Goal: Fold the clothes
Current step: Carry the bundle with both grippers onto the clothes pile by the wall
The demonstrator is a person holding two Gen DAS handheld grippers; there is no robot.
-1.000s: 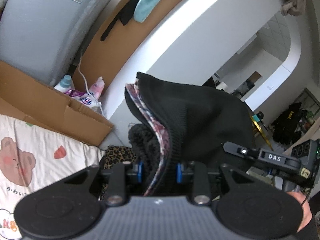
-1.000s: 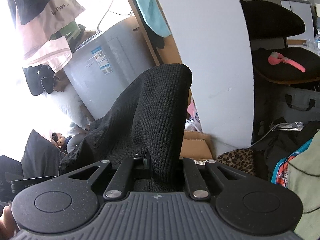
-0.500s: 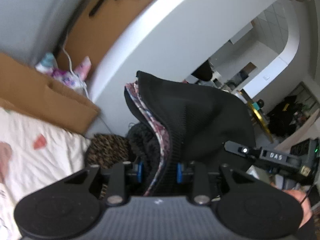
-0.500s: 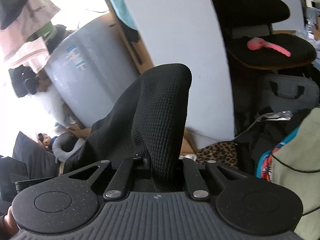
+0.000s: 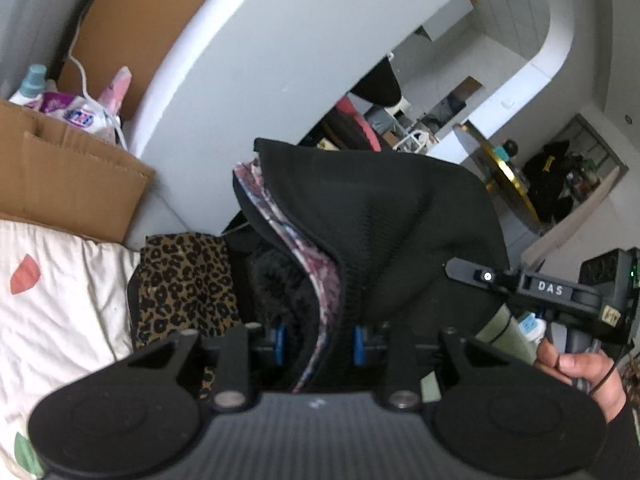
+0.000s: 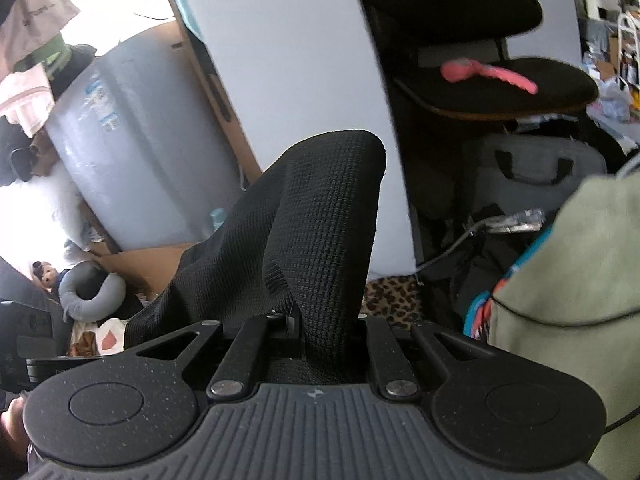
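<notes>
Beneath you lies the bed [image 5: 60, 304] with its cream printed cover, a cardboard box [image 5: 68, 184] at its far edge. The black knit garment [image 5: 384, 236] hangs in the air between your two tools — its pink patterned lining [image 5: 304, 248] shows at one fold. A leopard-print cloth [image 5: 184, 284] lies below it. Your left hand-held gripper [image 5: 318, 340] is clamped on a thick bunch of the garment's edge; your right hand-held gripper [image 6: 320, 326] is pinched tight on another part, the knit rising in a hump in front of it.
</notes>
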